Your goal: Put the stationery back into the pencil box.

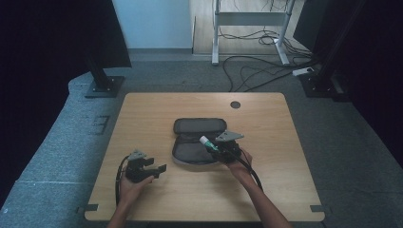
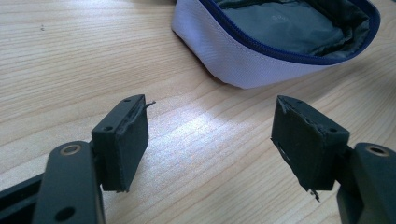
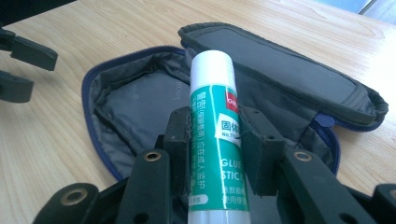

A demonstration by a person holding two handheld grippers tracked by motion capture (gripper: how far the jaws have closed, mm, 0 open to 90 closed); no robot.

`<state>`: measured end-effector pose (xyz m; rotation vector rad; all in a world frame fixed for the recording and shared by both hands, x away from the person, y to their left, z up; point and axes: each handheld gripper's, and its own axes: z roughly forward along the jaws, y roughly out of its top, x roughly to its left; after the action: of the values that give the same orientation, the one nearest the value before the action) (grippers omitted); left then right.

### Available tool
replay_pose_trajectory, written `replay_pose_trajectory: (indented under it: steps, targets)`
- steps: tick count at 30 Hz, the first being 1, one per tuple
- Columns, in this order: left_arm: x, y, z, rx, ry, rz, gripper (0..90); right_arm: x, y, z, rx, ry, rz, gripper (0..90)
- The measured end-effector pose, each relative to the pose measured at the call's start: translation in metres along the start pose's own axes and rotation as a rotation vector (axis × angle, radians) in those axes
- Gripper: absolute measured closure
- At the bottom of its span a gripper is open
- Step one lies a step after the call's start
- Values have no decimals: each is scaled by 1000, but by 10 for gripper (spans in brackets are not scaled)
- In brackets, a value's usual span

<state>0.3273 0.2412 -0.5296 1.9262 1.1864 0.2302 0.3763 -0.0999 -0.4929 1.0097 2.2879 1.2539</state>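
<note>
- Progress, my read: glue stick (image 3: 212,140) picked up, not yet in the pencil case (image 1: 195,153); what's left is lower it in, let go, probably zip.
- Right gripper (image 1: 220,148) clamped on the glue stick mid-body, jaws pressing both sides of the green label, white cap end pointing away from the hand toward 10 o'clock in the high view.
- Glue stick is held over the case's open compartment, near its 3 o'clock edge; can't tell if it touches the lining.
- Left gripper (image 1: 159,167) jaws spread wide, nothing between them, low over the table (image 1: 266,190) at about 8 o'clock from the case, near but apart.
- Case lies unzipped, lid flap (image 3: 285,74) folded back at 12 o'clock, blue zipper around the rim.
- Open compartment: grey lining (image 2: 289,28), looks empty where visible; part near the right gripper is hidden.
</note>
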Motion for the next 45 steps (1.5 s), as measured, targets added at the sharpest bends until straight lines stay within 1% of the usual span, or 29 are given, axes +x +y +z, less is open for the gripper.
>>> replay_pose_trajectory:
  steps: [10,18,24,29,33,35,39,42,45]
  targets:
    - [0,0,1,8,-4,1,276,-6,-2,13,25,-11,8,647]
    - [0,-1,2,9,-5,1,276,-11,-5,21,41,-16,29,647]
    - [0,-1,3,16,-10,1,276,-10,-7,28,74,-29,14,646]
    - [1,-1,2,11,-11,-2,275,-10,-11,34,104,-39,8,645]
    - [1,-1,1,11,-22,2,276,-7,-12,39,125,-44,-3,643]
    - [1,-1,1,10,-23,5,276,-6,-12,39,131,-53,-17,640]
    - [1,-1,1,10,-21,5,276,-4,-12,40,137,-52,-22,632]
    - [2,-1,1,8,-23,5,276,-5,-11,37,126,-56,-13,594]
    - [2,-1,0,9,-21,5,276,-4,-10,34,115,-54,-14,580]
